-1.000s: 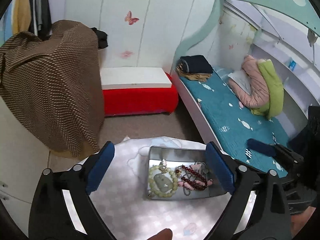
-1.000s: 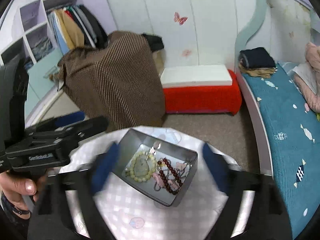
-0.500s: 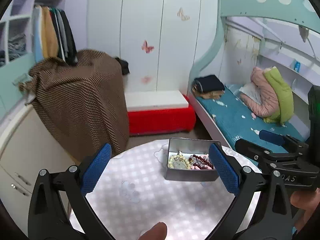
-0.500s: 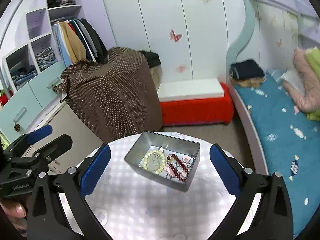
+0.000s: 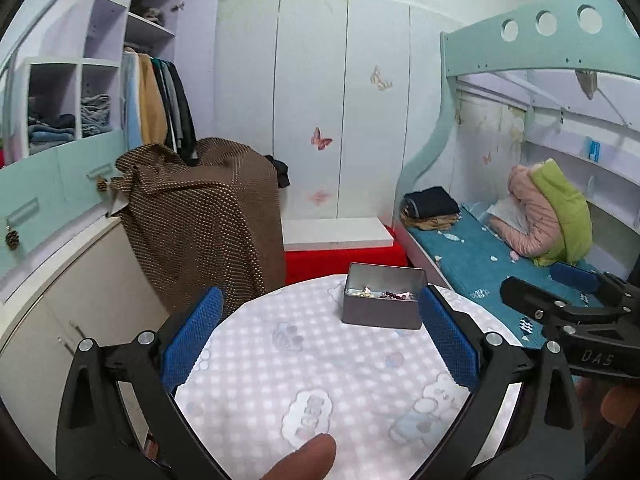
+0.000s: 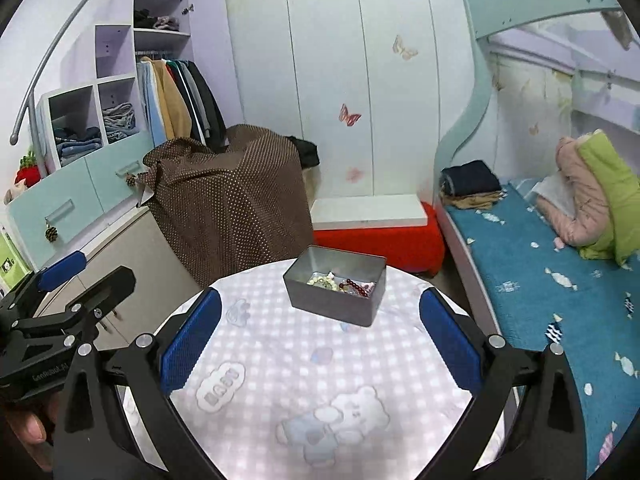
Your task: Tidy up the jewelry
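Bedroom with round checked table (image 6: 320, 360): metal tin (image 6: 335, 296) at its far side, beads and bracelets (image 6: 340, 282) heaped inside, none on the cloth, left gripper (image 5: 320, 336) and right gripper (image 6: 320, 336) spread wide and empty, well back; judged nearly finished.

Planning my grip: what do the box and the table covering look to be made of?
The box looks like thin metal, matte grey, with smooth walls and rounded corners; probably tin. The table covering looks like soft printed fabric or wipeable plastic, with pale checks and cartoon bears; I can't tell which.
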### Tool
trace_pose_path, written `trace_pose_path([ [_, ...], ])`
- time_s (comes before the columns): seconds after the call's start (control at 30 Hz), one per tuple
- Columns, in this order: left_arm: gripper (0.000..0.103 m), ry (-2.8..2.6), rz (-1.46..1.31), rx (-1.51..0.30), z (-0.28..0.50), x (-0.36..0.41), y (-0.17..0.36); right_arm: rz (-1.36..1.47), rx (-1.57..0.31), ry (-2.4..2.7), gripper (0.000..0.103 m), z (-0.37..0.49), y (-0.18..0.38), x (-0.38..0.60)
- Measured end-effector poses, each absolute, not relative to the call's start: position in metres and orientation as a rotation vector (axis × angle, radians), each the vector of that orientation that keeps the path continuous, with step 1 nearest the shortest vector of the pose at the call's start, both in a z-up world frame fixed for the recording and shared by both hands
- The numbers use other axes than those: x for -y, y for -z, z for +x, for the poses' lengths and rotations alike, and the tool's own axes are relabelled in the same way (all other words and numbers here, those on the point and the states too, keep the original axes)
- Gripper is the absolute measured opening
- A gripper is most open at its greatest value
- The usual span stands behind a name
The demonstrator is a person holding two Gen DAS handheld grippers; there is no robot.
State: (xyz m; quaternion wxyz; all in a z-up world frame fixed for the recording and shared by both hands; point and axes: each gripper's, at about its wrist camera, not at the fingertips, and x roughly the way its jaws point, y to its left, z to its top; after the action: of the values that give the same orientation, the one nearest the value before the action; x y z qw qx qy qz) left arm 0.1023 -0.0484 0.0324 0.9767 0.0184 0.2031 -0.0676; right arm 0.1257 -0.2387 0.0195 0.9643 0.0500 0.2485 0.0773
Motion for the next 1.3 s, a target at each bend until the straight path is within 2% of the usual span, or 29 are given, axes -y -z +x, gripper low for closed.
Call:
trace_pose_path([
  [0.53,0.098,0.037,0.033,-0.343,-0.016,0.011,-0.04,0.103,-0.426,-0.099,0.096,0.03,-0.014,0.218],
  [1.3,0.098,0.013,0.023,-0.363,-0.035,0.001,-0.035,0.063,-0.415,-0.099,0.096,0.015,-0.007,0.195],
])
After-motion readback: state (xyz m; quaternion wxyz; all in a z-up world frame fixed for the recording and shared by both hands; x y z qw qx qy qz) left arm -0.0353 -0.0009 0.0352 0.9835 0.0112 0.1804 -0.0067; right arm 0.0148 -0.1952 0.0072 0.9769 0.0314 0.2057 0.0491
